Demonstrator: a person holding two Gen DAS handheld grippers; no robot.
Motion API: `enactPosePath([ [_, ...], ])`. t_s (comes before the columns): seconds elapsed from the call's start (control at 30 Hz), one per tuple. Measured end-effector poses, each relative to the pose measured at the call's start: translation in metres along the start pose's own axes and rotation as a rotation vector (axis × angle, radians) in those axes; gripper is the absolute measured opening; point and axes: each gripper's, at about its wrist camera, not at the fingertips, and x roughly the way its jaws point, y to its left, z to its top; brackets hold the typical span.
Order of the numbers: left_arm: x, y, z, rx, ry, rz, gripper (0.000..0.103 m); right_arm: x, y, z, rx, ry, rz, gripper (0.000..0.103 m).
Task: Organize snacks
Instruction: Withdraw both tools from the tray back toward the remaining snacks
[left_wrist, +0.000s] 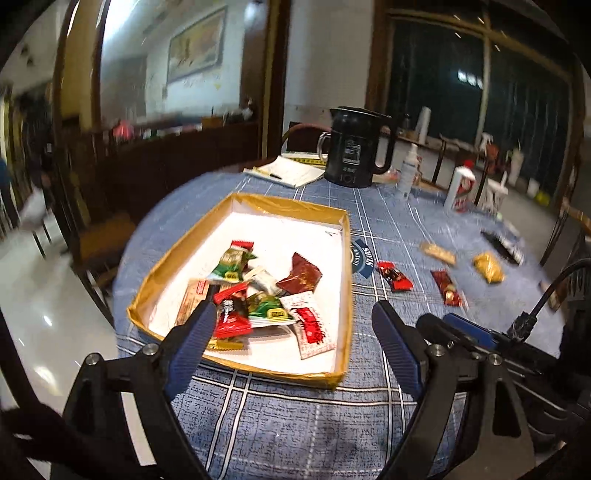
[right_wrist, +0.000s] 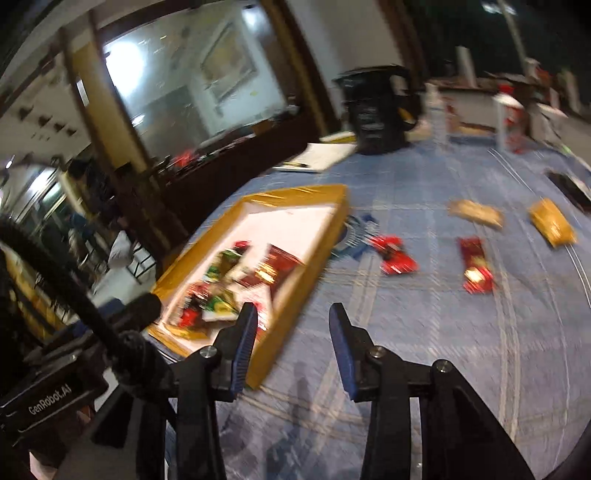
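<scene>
Blue checked cloth covers the table. Left fingers spread open over the snack box. Right fingers gape empty beside it, loose snacks beyond.

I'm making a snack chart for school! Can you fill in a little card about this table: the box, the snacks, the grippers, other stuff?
box: shallow gold-edged box on the blue checked tablecloth, holding a pile of wrapped snacks
snacks outside box: two red packets, a tan bar, a yellow packet
left gripper: open, empty, over the box
right gripper: open, empty
other stuff: black kettle, notebook
</scene>
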Motion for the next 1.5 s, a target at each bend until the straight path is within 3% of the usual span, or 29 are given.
enactPosePath([
  [0.23, -0.015, -0.036, -0.002, 0.128, -0.034, 0.079, 0.086, -0.018, -0.031, -0.011, 0.083, 0.000, -0.078, 0.040],
  [0.6, -0.020, -0.049, -0.002, 0.142, -0.020, 0.108, 0.086, -0.035, -0.042, -0.019, 0.104, -0.022, -0.065, 0.040],
  [1.27, -0.007, -0.049, -0.009, 0.135, 0.037, 0.087, 0.086, -0.030, -0.047, -0.026, 0.109, 0.006, -0.063, 0.040],
  [1.5, 0.005, -0.055, -0.011, 0.146, 0.083, 0.039, 0.086, -0.027, -0.056, -0.026, 0.126, 0.016, -0.064, 0.041],
])
